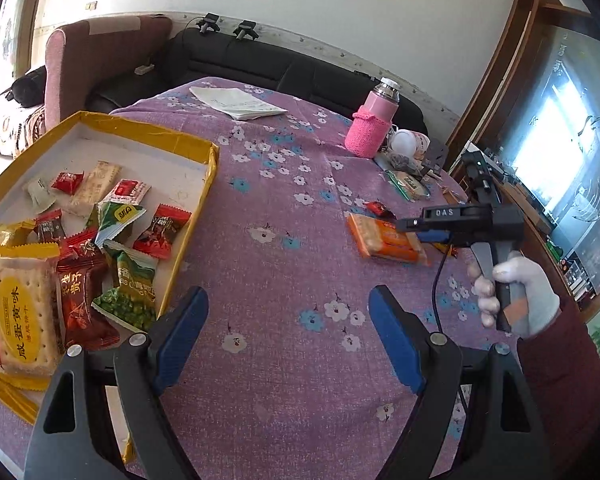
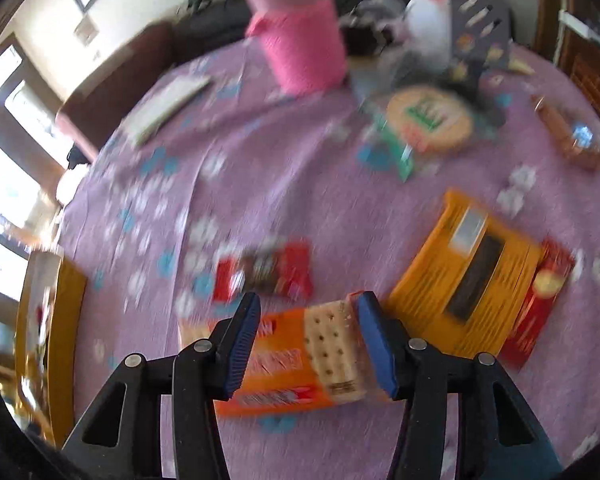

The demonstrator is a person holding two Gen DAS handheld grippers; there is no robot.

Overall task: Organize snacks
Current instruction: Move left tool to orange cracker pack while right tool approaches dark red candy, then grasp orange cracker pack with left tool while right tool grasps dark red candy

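A yellow-rimmed box at the left holds several snack packets, among them a big cracker pack and green pea bags. My left gripper is open and empty above the purple cloth, right of the box. An orange cracker packet lies on the cloth; in the right wrist view it sits between the fingers of my right gripper, whose jaws stand on both sides of it, touching or nearly so. A small red candy lies just beyond. The right gripper shows in the left view.
A pink bottle, a white booklet, a round green-labelled snack, an orange ribbed packet on a red packet, a brown sausage-like item and clutter lie on the flowered table. A sofa stands behind.
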